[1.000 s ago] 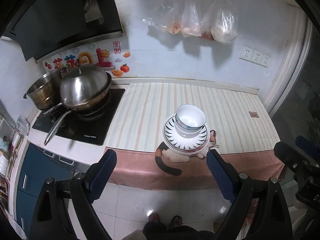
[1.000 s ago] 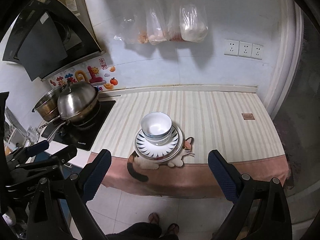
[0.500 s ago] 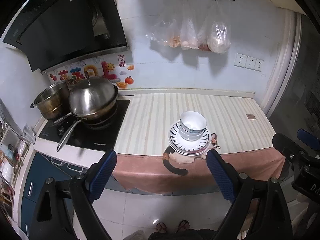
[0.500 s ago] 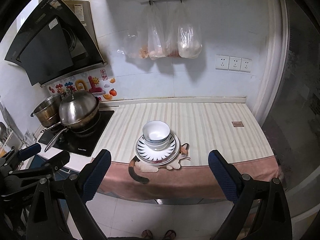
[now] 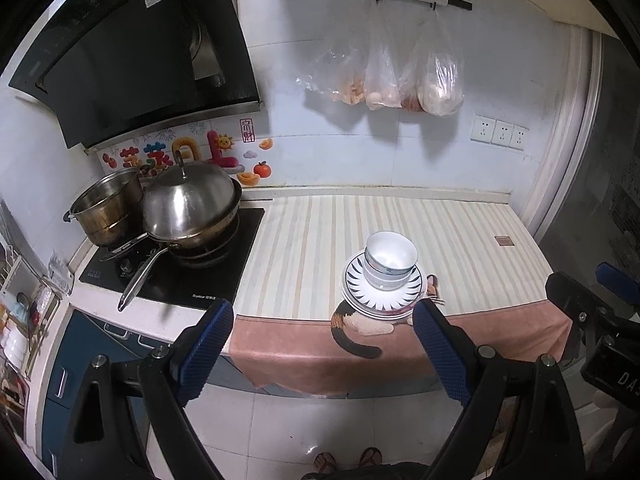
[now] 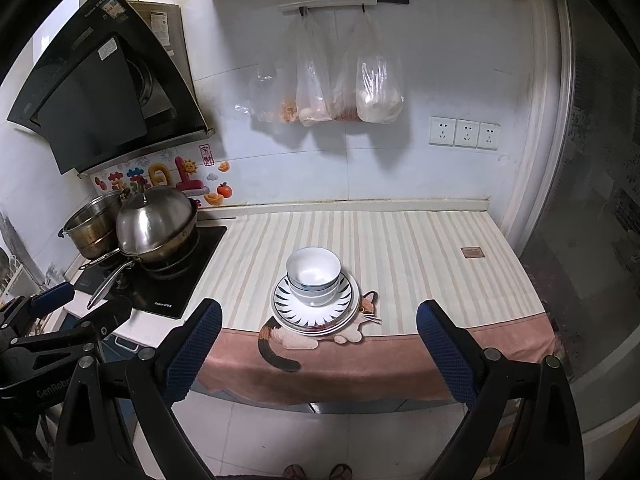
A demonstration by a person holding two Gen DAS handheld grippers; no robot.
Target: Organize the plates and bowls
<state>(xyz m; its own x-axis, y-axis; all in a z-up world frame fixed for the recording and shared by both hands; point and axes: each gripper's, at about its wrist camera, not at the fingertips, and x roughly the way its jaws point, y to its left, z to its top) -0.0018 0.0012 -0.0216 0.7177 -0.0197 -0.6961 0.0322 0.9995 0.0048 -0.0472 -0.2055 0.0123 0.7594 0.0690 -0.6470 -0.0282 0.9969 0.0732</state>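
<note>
Kitchen counter (image 5: 320,240) with a striped cloth runs ahead of you, and both your tongs hang in front of it over the floor tiles. Your left gripper (image 5: 322,340) stands spread wide with nothing between its blue pads (image 5: 206,344), well short of the counter edge. Your right gripper (image 6: 318,340) is spread just as wide and just as empty; its body also shows at the right edge of the left view, and the left one shows at the left edge of the right view, so the two sit side by side. Beyond the tips, near the front edge of the counter, the bowls (image 6: 313,276) sit nested and upright in the middle of the plates (image 6: 316,312), which are stacked flat, partly over a cat picture (image 6: 312,338) on the cloth's pink border. To the left a lidded wok (image 5: 190,212) rests on a black hob (image 5: 176,280), touching a steel pot (image 5: 108,210) behind it, under a dark hood (image 5: 136,52). On the wall behind, plastic bags (image 6: 340,80) hang from a rail, and three sockets (image 6: 464,132) sit to their right. Your sandalled toes (image 5: 348,460) show on the tiles below.
</note>
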